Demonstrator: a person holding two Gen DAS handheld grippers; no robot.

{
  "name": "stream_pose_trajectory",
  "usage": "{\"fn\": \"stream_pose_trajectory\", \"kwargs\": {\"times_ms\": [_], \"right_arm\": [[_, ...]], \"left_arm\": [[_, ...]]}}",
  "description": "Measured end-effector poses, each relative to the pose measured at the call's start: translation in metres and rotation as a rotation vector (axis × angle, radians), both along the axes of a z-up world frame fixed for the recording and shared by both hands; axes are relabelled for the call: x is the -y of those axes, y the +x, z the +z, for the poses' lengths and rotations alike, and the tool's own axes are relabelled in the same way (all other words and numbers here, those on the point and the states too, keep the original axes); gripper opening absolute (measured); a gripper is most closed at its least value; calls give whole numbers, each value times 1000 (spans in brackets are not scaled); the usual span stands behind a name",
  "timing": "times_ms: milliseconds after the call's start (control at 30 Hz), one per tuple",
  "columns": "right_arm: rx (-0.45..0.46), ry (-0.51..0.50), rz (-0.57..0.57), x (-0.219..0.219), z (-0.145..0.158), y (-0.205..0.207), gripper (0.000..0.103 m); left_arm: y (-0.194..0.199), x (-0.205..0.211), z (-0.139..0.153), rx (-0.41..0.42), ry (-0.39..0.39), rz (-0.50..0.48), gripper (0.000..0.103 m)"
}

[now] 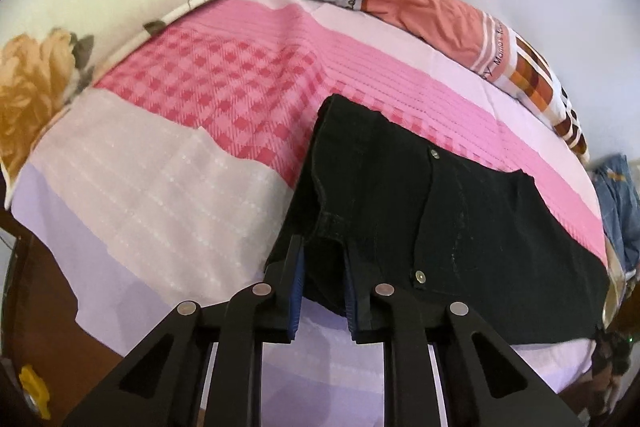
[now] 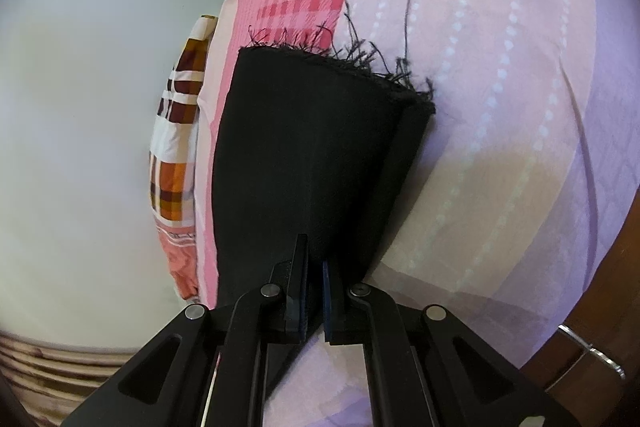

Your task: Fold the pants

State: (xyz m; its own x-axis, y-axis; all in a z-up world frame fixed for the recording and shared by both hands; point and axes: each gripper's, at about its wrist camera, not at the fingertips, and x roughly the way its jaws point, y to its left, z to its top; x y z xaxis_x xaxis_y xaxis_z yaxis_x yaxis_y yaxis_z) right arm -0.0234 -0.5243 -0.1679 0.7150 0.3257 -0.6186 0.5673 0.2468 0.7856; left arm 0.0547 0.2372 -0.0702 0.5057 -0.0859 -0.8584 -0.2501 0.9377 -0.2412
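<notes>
The black pants (image 1: 420,211) are lying on the bed (image 1: 168,187). The left tongs (image 1: 320,267) are pinching the waistband, the right tongs (image 2: 316,275) are clamping the frayed leg (image 2: 320,147); both should be lifting evenly, keeping the cloth taut.

The black denim pants (image 1: 460,211) lie spread flat on the pink checked bedspread (image 1: 224,79) near its front edge, waistband end with two metal fly buttons in the left wrist view, a frayed, thread-trailing leg hem (image 2: 340,61) in the right wrist view.
</notes>
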Motion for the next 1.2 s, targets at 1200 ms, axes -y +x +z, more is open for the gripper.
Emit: {"fn": "stream_pose_trajectory", "kwargs": {"times_ms": [1200], "right_arm": [[-19,-124,-35,18,14,-24,1]], "left_arm": [[0,3,-19,-29,71,-19,26]]}}
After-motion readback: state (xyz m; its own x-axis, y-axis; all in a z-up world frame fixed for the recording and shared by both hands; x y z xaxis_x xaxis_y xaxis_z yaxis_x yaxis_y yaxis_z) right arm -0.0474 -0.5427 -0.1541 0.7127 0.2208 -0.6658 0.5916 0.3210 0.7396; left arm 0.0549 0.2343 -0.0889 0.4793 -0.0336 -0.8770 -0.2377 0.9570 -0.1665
